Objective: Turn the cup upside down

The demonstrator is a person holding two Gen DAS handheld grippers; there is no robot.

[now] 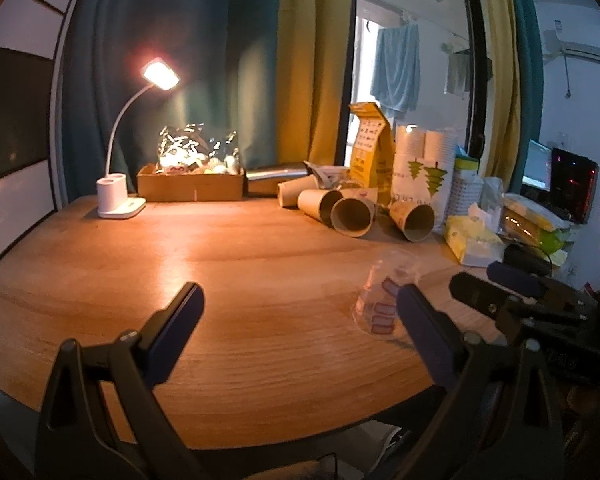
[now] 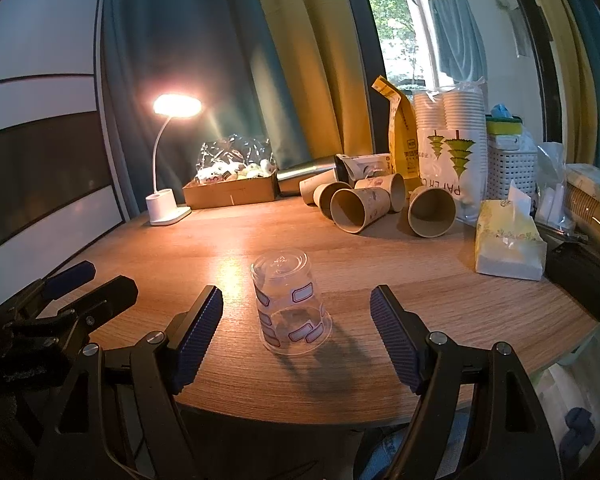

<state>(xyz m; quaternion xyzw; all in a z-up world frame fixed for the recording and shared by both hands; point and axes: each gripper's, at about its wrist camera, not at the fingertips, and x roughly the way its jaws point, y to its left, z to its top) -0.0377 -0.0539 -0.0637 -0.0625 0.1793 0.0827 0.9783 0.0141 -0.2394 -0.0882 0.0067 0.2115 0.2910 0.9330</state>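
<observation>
A clear plastic cup (image 2: 290, 306) with purple label marks stands upside down, rim on the wooden table (image 2: 400, 268). My right gripper (image 2: 296, 300) is open, its fingers either side of the cup without touching it. In the left wrist view the cup (image 1: 384, 294) is at the right, just behind the right finger of my left gripper (image 1: 300, 300), which is open and empty over the table. The right gripper (image 1: 500, 284) shows there at the right edge, and the left gripper (image 2: 88, 284) shows at the left edge of the right wrist view.
Several paper cups (image 2: 360, 204) lie on their sides at the back. Behind them are a bag of stacked cups (image 2: 450, 148), a yellow pouch (image 2: 400, 136) and a white basket (image 2: 512, 168). A tissue pack (image 2: 508, 244) lies right; a lit desk lamp (image 2: 168, 200) and cardboard box (image 2: 230, 192) stand back left.
</observation>
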